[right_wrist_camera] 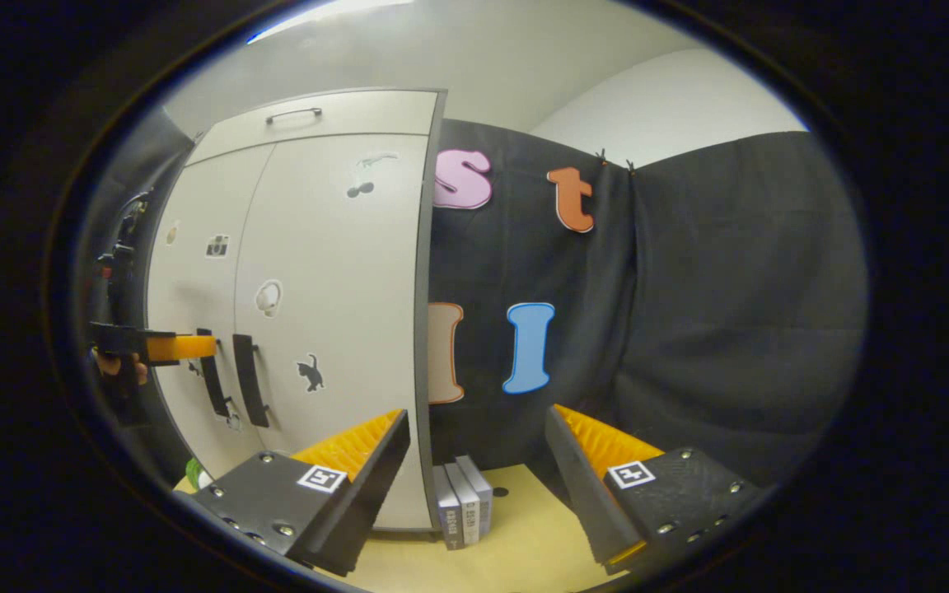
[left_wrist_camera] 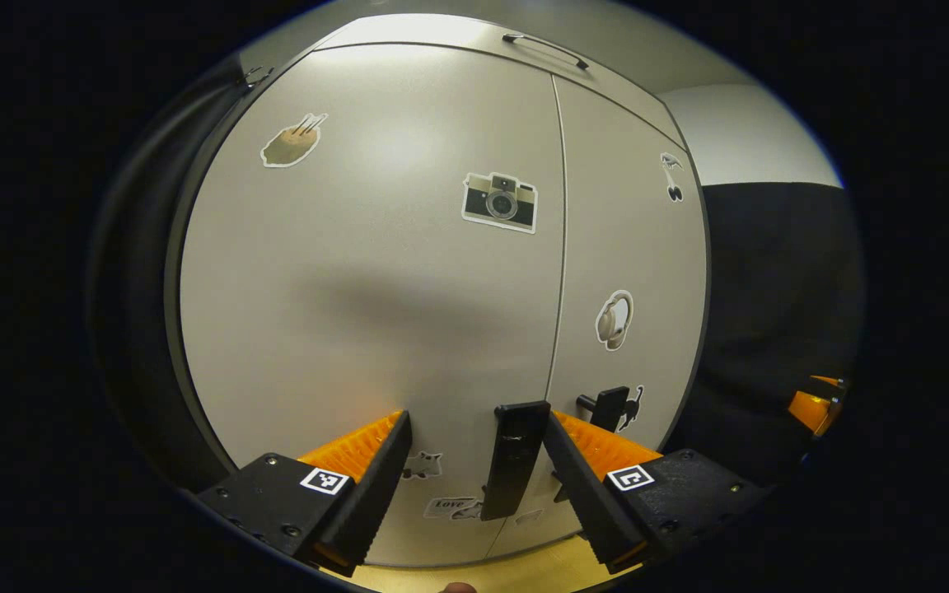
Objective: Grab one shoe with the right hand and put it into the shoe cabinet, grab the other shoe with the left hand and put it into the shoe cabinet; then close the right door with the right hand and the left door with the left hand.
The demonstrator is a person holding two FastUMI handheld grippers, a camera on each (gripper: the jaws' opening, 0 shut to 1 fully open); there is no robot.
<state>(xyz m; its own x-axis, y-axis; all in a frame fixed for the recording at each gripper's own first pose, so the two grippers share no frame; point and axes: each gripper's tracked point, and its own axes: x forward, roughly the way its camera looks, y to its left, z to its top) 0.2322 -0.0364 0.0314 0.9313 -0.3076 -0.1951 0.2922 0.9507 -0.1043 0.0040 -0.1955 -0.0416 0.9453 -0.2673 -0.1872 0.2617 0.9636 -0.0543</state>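
Observation:
The pale grey shoe cabinet stands close in front in the left gripper view, and both its sticker-covered doors lie flush and shut. My left gripper is open and right up against the left door, whose black handle stands between the fingers, close to the right one. The right door's handle is just beyond. In the right gripper view the cabinet stands to the left. There the left gripper, held by a hand, is at the handles. My right gripper is open, empty and back from the cabinet's right edge.
Three grey boxes stand on the yellow floor by the cabinet's right corner. Black cloth walls the space to the right. A drawer with a bar handle tops the cabinet. Something green lies low at the left.

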